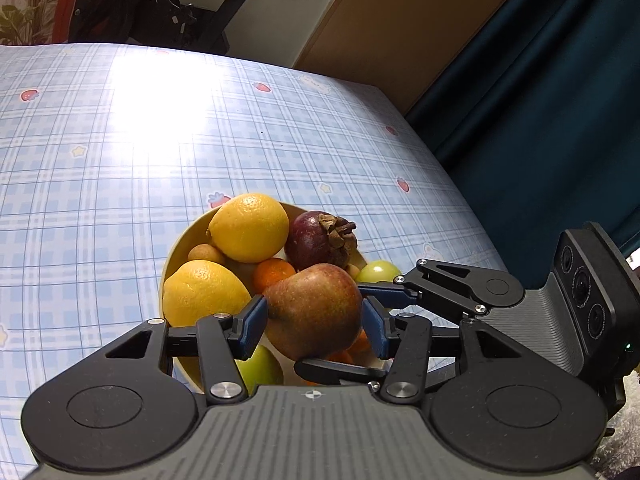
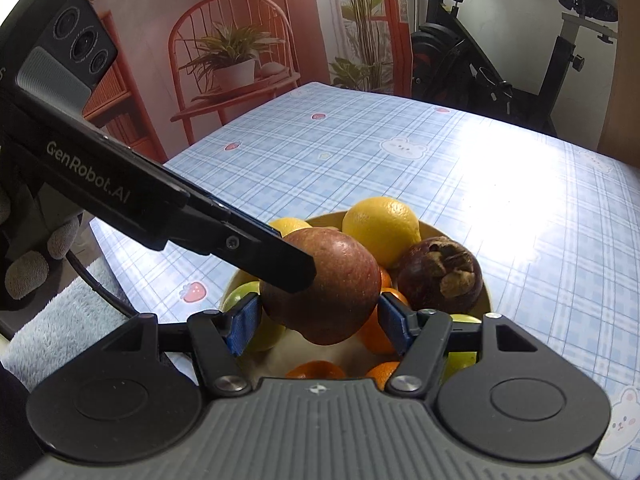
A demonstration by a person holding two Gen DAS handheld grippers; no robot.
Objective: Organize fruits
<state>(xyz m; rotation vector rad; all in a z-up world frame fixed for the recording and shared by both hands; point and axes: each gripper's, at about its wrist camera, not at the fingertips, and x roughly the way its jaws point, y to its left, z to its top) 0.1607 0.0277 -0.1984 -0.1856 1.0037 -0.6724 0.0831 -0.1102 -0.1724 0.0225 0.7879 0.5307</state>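
Step in hand: I judge I am placing a red-brown apple (image 1: pixel 316 312) into the round yellow bowl (image 1: pixel 176 252) of fruit.
Apple: held just above the heap, over small oranges (image 2: pixel 378 334) and green fruits (image 1: pixel 378 271).
Left tongs (image 1: pixel 316 326): pinching the apple, blue pads (image 1: pixel 252 330) on its sides.
Right tongs (image 2: pixel 318 320): pads astride the same apple; contact I cannot tell.
Bowl: near my edge of the blue checked counter (image 1: pixel 120 160), holding two yellow lemons (image 1: pixel 250 227) and a dark purple mangosteen (image 1: pixel 320 240).
Next: lower into a gap, then spread slowly so nothing rolls.
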